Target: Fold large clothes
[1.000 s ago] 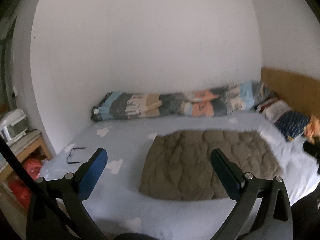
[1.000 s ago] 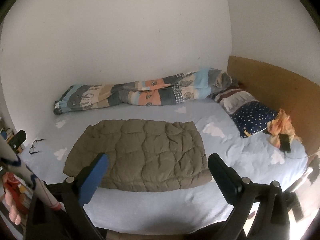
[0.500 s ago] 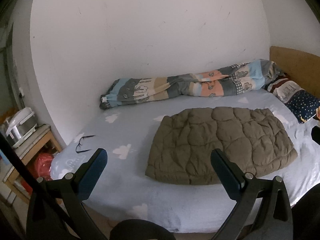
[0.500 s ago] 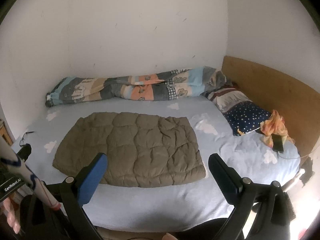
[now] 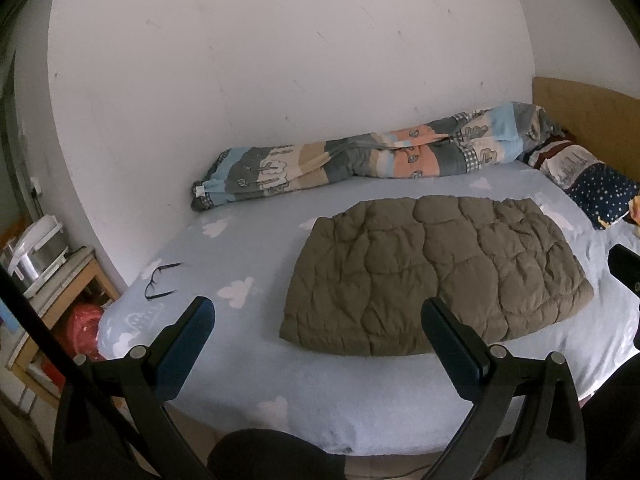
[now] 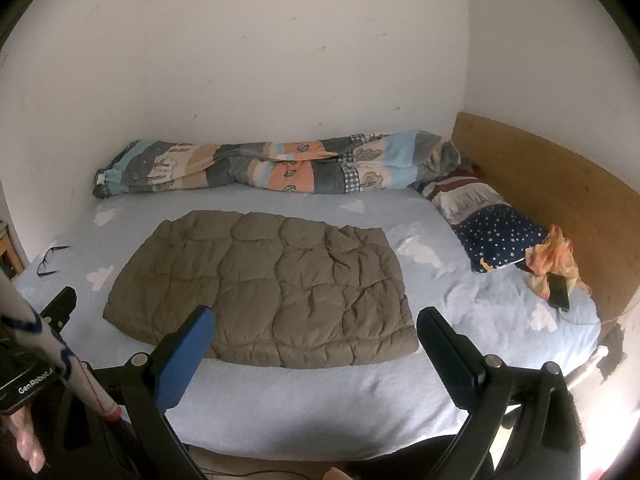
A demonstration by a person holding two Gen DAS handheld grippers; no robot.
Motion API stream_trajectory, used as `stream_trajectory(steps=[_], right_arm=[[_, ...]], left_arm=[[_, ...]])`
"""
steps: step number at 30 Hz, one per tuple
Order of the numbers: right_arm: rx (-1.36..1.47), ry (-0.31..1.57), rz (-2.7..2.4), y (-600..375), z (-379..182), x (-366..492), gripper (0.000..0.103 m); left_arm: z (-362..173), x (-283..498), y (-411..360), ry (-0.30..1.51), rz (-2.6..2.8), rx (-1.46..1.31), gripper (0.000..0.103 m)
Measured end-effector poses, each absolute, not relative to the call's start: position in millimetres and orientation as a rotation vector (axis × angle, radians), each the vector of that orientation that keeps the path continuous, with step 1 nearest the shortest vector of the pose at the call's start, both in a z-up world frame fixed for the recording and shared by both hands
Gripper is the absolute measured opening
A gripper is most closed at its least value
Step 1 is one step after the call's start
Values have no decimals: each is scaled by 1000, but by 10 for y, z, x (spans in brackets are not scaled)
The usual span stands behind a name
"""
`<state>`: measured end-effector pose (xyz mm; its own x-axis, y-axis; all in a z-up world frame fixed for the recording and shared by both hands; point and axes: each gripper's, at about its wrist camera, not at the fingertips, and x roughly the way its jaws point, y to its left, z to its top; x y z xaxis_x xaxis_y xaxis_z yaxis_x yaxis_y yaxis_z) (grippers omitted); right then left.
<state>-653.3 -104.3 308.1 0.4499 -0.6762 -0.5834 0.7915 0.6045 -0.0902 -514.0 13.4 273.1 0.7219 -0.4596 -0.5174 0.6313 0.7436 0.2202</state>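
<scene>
both claws stood wide open and empty: the left gripper (image 5: 316,316) and right gripper (image 6: 314,326) hung off the near edge of the bed (image 6: 320,400). the brown quilted garment (image 6: 264,288) lay flat mid-mattress, seemingly folded. the next fold, if needed, would call for pinching both near corners.

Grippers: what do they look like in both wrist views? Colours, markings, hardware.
Left gripper and right gripper: matte black linkage frames with silver pivot bolts, two flat fingers with blue pads. The housing seen in the right wrist view bears white "GenRobot" lettering.
</scene>
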Motion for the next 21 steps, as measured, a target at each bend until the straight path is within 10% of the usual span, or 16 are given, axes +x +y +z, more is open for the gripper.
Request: stream_trajectory(steps=[21], right_arm=[[186,645,-918,-1016,3025,-6436,102]], left_arm=[[2683,-5167,59,456,-604,426,103]])
